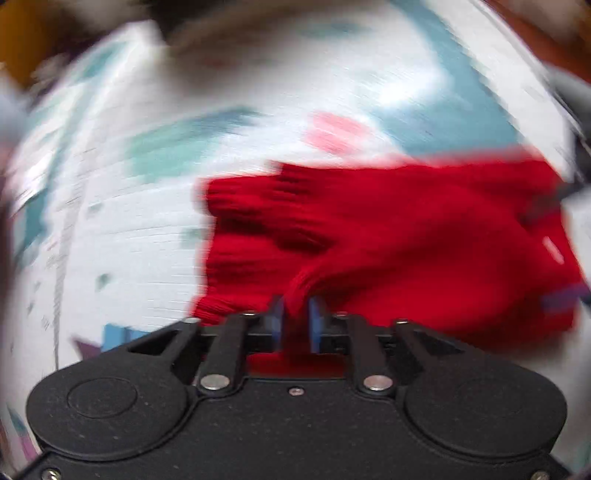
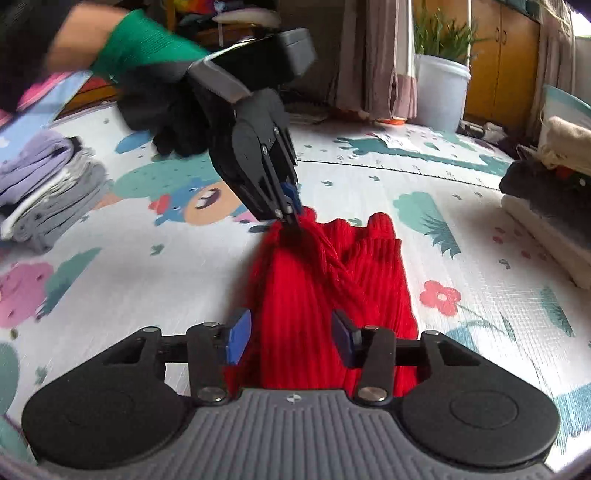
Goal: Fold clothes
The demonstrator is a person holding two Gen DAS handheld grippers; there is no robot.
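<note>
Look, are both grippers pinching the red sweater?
No. Only the left gripper pinches the red sweater; the right gripper is open, fingers apart.

- The sweater (image 2: pixel 332 295) lies on the mat (image 2: pixel 147 277), running away from the right gripper (image 2: pixel 291 338), which sits at its near end with the knit between its spread fingers.
- The left gripper (image 2: pixel 291 216) comes in from the upper left and pinches the sweater's far end.
- A stack of clothes (image 2: pixel 48 188) rests on the mat at the far left.
- Another pile (image 2: pixel 546 199) sits at the right edge.
- A bucket (image 2: pixel 439 92) with a plant (image 2: pixel 439 33) stands beyond the mat, behind the sweater and to the right.
</note>
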